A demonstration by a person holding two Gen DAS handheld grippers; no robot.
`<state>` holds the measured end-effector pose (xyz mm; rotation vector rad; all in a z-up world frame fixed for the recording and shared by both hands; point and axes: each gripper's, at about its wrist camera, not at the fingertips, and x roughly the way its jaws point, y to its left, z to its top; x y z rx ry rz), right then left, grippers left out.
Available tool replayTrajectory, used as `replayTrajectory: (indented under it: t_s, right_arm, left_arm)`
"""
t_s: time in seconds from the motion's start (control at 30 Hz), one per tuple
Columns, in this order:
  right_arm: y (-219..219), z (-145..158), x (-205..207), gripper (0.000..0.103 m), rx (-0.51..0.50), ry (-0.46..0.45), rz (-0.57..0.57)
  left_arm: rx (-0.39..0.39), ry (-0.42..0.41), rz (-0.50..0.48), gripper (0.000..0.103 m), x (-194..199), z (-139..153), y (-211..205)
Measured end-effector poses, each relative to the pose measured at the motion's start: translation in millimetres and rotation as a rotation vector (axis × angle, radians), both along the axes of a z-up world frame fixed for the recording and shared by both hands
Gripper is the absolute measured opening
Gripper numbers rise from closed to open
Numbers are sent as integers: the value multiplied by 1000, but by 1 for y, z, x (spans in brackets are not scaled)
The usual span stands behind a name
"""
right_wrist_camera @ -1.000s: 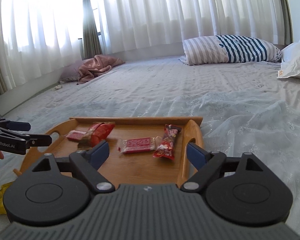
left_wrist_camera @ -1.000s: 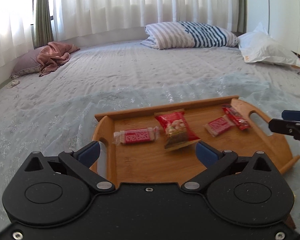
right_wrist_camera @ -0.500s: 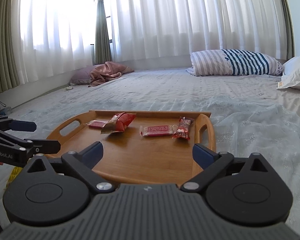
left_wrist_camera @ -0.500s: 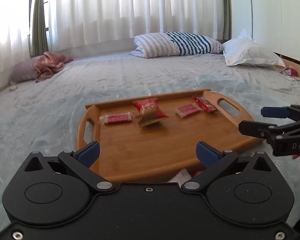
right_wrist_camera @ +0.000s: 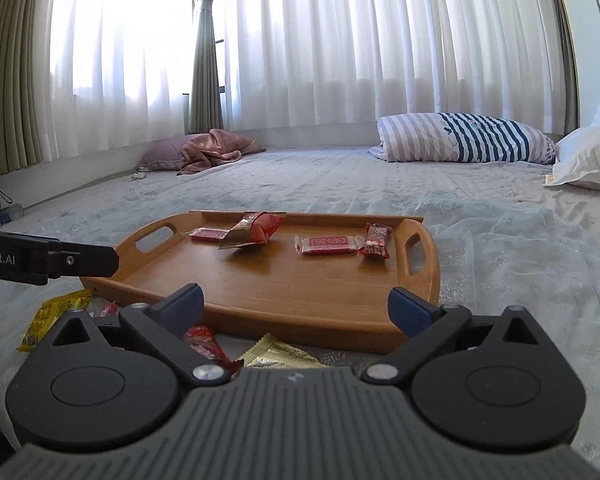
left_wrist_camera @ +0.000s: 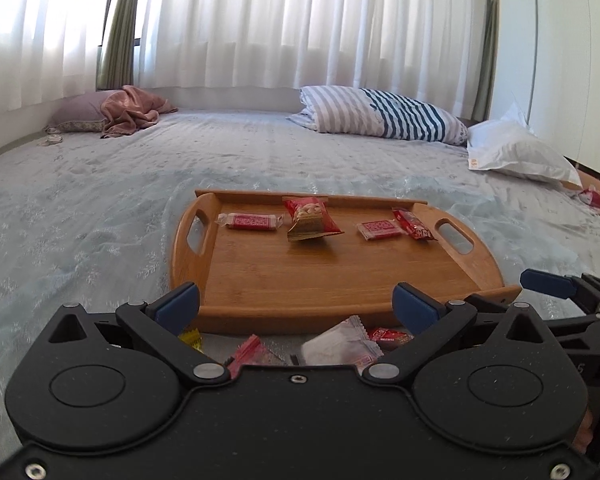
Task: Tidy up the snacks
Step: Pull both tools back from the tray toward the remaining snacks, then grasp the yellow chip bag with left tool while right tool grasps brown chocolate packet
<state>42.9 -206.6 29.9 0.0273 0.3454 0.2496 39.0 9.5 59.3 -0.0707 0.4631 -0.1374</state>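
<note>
Resting on a pale bedspread (left_wrist_camera: 100, 208), a wooden tray (left_wrist_camera: 340, 280) carries four snacks along its far edge: a flat red bar (left_wrist_camera: 250, 221) at left, a tilted red nut packet (left_wrist_camera: 310, 220) beside it, a second red bar (left_wrist_camera: 380, 229), and a small red packet (left_wrist_camera: 414, 224) touching that bar near the right handle. Left gripper (left_wrist_camera: 296, 300) is held before the tray's near edge, jaws spread wide, nothing between the blue pads. Right gripper (right_wrist_camera: 296, 302) is likewise wide open and empty; its jaws have just been opening. More snacks lie loose on the bedspread in front of the tray: a white packet (left_wrist_camera: 340, 346) and red wrappers (left_wrist_camera: 254, 354) below the left gripper, a gold packet (right_wrist_camera: 278, 354) and a red one (right_wrist_camera: 202, 340) below the right, and a yellow packet (right_wrist_camera: 54, 316) further left. A striped pillow (left_wrist_camera: 380, 116) and a white pillow (left_wrist_camera: 516, 152) lie well behind, before white curtains (left_wrist_camera: 300, 28).
</note>
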Motion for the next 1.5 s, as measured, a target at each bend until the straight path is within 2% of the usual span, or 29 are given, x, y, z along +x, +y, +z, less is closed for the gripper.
replayTrajectory:
  t_s: [0.4, 0.8, 1.07, 1.3, 1.37, 1.5]
  right_arm:
    - [11, -16, -19, 103, -9, 9, -24]
    - [11, -29, -30, 103, 15, 38, -63]
    - [15, -33, -36, 103, 6, 24, -83]
    - [18, -35, -42, 103, -8, 16, -97]
    - [21, -34, -45, 97, -12, 26, -80]
    - [33, -33, -51, 79, -61, 15, -99]
  left_arm:
    - [8, -18, 84, 103, -20, -19, 3]
    - [49, 4, 134, 103, -33, -42, 1]
    - [92, -29, 148, 103, -43, -49, -6]
    - [71, -88, 221, 103, -49, -46, 2]
    - [66, -85, 261, 102, -49, -47, 6]
    - [91, -27, 339, 98, -40, -54, 11]
